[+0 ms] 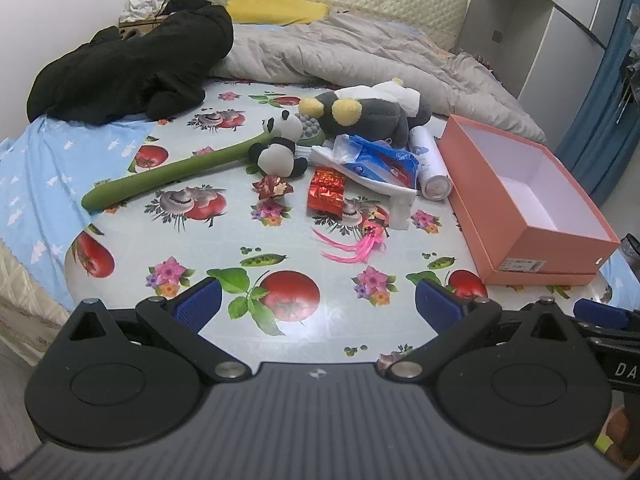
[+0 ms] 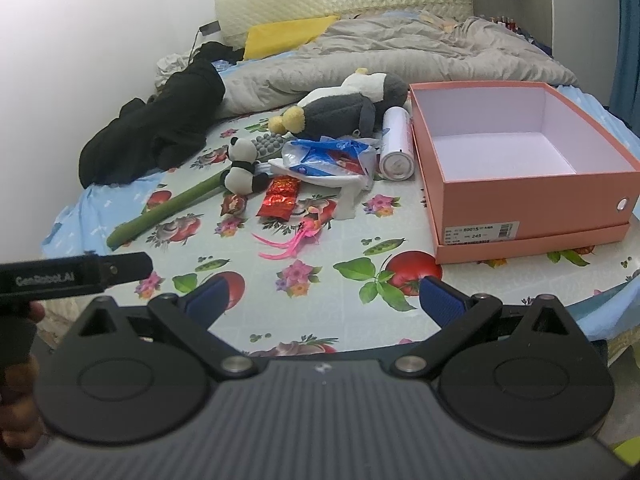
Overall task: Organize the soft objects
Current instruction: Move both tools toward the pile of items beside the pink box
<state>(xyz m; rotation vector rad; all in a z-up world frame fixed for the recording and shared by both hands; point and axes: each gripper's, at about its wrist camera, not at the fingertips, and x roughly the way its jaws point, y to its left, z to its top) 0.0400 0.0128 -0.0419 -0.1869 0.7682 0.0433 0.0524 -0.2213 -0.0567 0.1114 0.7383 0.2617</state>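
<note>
Plush toys in a heap, far ahead of both grippers.
The panda (image 1: 280, 148) and grey toy (image 1: 368, 112) lie left of the pink box (image 2: 520, 184); left gripper (image 1: 318, 300) and right gripper (image 2: 324, 300) hover apart, empty.

Lit evenly and softly from above, with no hard shadows anywhere. Showed faint white glare on the glossy fruit-and-flower printed vinyl tablecloth (image 1: 248, 240), strongest near the front edge. Rendered the mid-scene sharply, down to the label on the open salmon-pink cardboard box (image 2: 520, 204). Bent straight lines heavily toward the borders and darkened all four corners in both views. Blew out the plain white wall (image 2: 100, 20) at upper left to a pale haze. Blurred the dark edges nearest the lens slightly.
</note>
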